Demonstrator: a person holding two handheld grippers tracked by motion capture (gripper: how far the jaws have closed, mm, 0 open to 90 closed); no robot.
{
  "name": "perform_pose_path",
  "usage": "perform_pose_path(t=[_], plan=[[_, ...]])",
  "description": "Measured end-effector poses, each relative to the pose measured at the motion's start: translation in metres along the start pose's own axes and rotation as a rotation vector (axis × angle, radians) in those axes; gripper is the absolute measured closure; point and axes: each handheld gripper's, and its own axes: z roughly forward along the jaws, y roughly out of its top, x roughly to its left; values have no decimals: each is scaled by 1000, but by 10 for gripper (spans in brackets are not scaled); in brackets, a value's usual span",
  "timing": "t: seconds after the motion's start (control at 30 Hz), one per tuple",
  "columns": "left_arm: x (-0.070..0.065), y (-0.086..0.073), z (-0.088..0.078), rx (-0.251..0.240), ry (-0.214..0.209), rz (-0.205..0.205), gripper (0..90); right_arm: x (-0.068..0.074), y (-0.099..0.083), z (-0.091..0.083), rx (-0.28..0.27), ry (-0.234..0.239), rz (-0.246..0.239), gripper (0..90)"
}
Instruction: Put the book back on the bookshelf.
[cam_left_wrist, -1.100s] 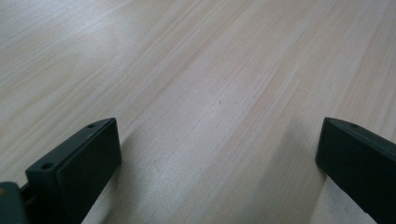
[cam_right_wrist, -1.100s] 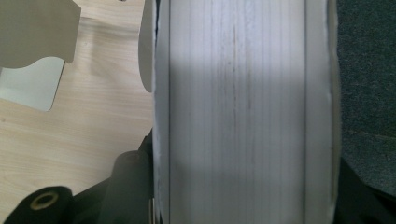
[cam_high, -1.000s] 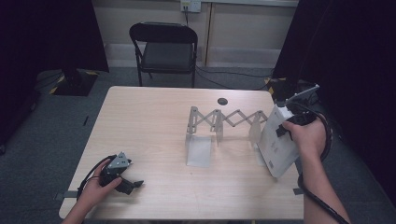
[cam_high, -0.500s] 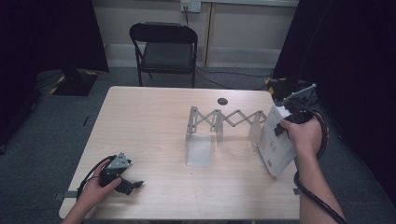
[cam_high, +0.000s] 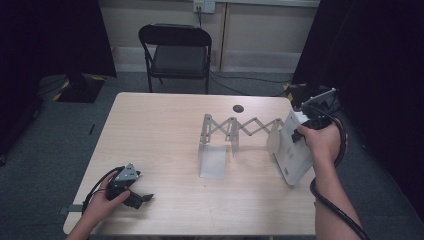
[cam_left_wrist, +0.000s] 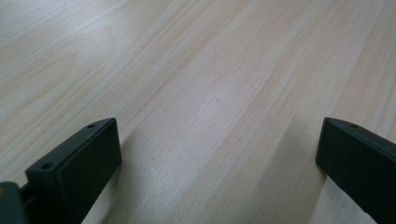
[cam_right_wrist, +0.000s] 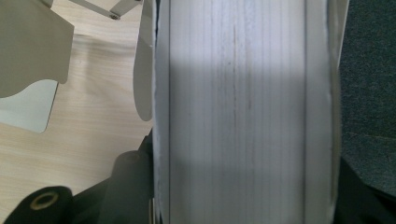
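On the worktop (cam_high: 165, 125), the left gripper (cam_high: 131, 192) rests near its front edge, jaws released and empty. Farther off, the right gripper (cam_high: 305, 131) clamps a thick white book (cam_high: 292, 152) at the expandable metal book rack's (cam_high: 240, 132) right end, apparently mid-placement; next, stand it upright between the rack's end plates.

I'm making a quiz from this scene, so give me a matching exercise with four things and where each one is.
Things:
1. book
2. rack
3. chair
4. left gripper

Places:
A. on the floor beyond the table
B. resting open at the table's near left
C. clamped in the right gripper
D. stretched out mid-table

Pairs: 1-C, 2-D, 3-A, 4-B
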Motion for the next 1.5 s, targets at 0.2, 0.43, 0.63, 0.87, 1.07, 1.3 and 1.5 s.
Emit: perform_pose_path(t=[0.2, 0.43, 0.63, 0.87, 1.07, 1.3, 1.5], plan=[[0, 0, 0, 0, 0, 0, 0, 0, 4, 4, 2, -3, 6, 529], [0, 0, 0, 0, 0, 0, 0, -1, 7, 7, 4, -15, 10, 529], [0, 0, 0, 0, 0, 1, 0, 0, 10, 9, -2, -23, 14, 529], [0, 0, 0, 0, 0, 0, 0, 3, 11, 16, -3, -20, 22, 528], [0, 0, 0, 2, -1, 2, 0, 3, 11, 19, -7, -24, 24, 528], [0, 0, 0, 1, -1, 2, 0, 5, 10, 20, -13, -30, 21, 526], [0, 0, -1, 1, -1, 2, 0, 4, 7, 19, -18, -24, 19, 521]])
